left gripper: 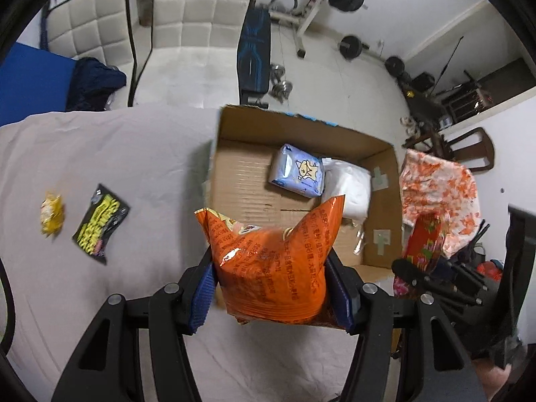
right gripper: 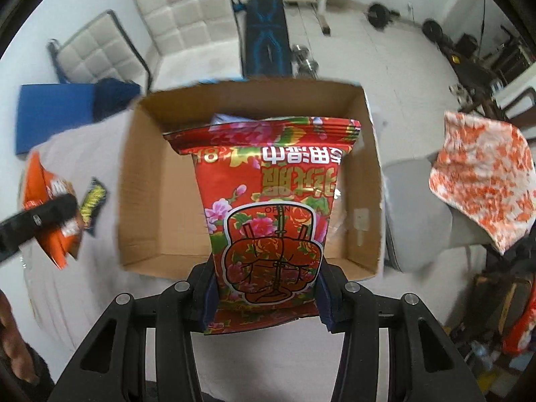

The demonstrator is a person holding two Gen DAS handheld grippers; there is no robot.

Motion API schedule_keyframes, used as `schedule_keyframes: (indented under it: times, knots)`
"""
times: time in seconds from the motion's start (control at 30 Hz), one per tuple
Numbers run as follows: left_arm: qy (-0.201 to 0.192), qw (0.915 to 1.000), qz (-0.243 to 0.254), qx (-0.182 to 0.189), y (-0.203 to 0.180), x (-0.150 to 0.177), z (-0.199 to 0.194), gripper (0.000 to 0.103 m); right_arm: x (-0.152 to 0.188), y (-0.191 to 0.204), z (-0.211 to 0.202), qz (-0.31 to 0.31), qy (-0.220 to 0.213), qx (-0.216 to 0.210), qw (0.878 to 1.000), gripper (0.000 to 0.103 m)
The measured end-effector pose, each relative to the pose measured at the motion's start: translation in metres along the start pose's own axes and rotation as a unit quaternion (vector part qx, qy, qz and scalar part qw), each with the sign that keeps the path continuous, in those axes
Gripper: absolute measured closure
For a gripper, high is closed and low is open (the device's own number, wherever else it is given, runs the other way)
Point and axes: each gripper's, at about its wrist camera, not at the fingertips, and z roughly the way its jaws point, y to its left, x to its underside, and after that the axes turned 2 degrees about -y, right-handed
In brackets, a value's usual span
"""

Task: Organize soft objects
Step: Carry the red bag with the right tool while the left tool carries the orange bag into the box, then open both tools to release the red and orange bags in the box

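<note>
While my left gripper (left gripper: 269,288) clamps the orange snack bag (left gripper: 271,261) and my right gripper (right gripper: 266,298) the red pouch (right gripper: 268,221) over the cardboard box (right gripper: 150,181), both judged light, crinkly, slippery; hold low, jaws clenched.

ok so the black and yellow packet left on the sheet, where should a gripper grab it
The black and yellow packet lies flat on the grey sheet, apart from the small yellow wrapper. Probably best to come from above and pinch across its narrow width near the middle, fingers straddling the long edges, since it is thin and offers no raised part.
</note>
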Motion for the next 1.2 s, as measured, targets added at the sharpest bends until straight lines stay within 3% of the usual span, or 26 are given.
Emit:
schedule_keyframes:
  times: [0.27,0.37,0.7,0.8,0.97,1.0,1.07,1.2]
  knots:
    - [0.056,0.9960,0.009,-0.069,-0.014,-0.045,0.087,0.046,-0.023,-0.058,0.091,0.034,0.087,0.018,0.995,0.053]
    - [0.081,0.9932,0.009,-0.083,-0.016,-0.056,0.114,0.046,-0.025,-0.061,0.115,0.035,0.109,0.017,0.993,0.053]
    - [0.111,0.9878,0.009,-0.109,-0.017,-0.082,0.158,0.044,-0.029,-0.067,0.171,0.028,0.176,0.029,0.984,0.051]
    - [0.124,0.9864,-0.003,-0.108,-0.012,-0.087,0.166,0.044,-0.029,-0.068,0.176,0.026,0.178,0.036,0.983,0.046]
    - [0.118,0.9864,-0.006,-0.113,-0.013,-0.089,0.165,0.040,-0.031,-0.064,0.172,0.022,0.172,0.039,0.984,0.028]
    - [0.116,0.9868,-0.006,-0.113,-0.013,-0.088,0.164,0.038,-0.031,-0.063,0.169,0.021,0.169,0.038,0.985,0.024]
    - [0.109,0.9873,-0.005,-0.115,-0.014,-0.088,0.159,0.025,-0.030,-0.060,0.165,0.021,0.164,0.037,0.985,0.019]
    - [0.096,0.9893,-0.013,-0.109,-0.014,-0.090,0.148,0.022,-0.029,-0.057,0.153,0.024,0.152,0.037,0.987,0.015]
